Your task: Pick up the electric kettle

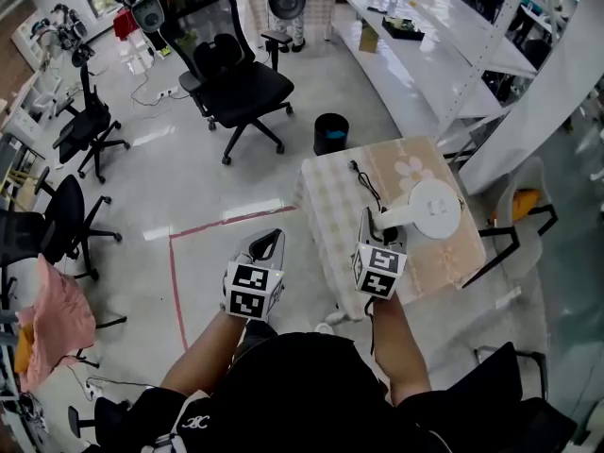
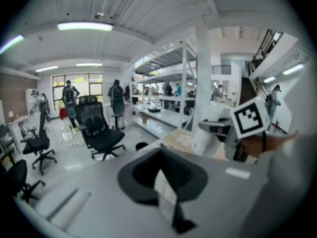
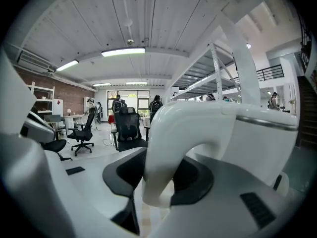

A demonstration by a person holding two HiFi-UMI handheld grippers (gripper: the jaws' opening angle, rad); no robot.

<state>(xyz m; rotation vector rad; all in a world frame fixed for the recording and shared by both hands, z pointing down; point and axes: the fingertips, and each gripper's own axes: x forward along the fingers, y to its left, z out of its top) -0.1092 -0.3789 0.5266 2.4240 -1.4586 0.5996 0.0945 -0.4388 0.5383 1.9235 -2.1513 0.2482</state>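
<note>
The white electric kettle (image 1: pixel 432 208) hangs over the small table with a checked cloth (image 1: pixel 330 206), seen from above. My right gripper (image 1: pixel 377 229) is shut on its curved handle (image 3: pixel 168 148), which fills the gap between the jaws in the right gripper view, with the kettle body (image 3: pixel 257 143) just beyond. A black cord (image 1: pixel 363 182) lies on the cloth behind the kettle. My left gripper (image 1: pixel 267 245) hangs over the floor left of the table, shut and holding nothing. From the left gripper view the kettle (image 2: pixel 210 130) and the right gripper's marker cube (image 2: pixel 250 117) show at right.
A black bin (image 1: pixel 331 132) stands beyond the table. Black office chairs (image 1: pixel 236 78) are spread over the floor at left and back. White shelving (image 1: pixel 425 36) runs along the right. A grey chair (image 1: pixel 524 210) sits at the table's right side. Red tape (image 1: pixel 175 281) marks the floor.
</note>
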